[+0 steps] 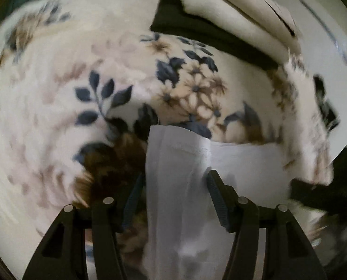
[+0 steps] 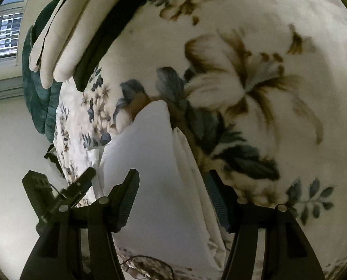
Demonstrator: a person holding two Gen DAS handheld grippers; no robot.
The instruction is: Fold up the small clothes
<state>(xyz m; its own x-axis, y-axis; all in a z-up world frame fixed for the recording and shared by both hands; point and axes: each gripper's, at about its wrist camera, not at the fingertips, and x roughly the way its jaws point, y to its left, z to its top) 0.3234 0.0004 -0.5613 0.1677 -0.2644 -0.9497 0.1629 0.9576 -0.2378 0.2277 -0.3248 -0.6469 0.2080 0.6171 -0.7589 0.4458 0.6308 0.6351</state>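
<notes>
I count one white folded cotton garment (image 1: 180, 186) on the floral fleece blanket (image 1: 80, 93). My left gripper (image 1: 173, 186) and right gripper (image 2: 171, 186) both gape wide, straddling it.

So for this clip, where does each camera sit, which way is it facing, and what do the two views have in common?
Left wrist: sits on the left claw, looking along its open fingers at a white cloth on a floral blanket; only the claw's fingers show.
Right wrist: sits on the right claw, fingers open around the same white cloth, facing across the blanket toward a window; the other claw shows at left.
Shared: white cloth, blanket, stacked cream pillows.
</notes>
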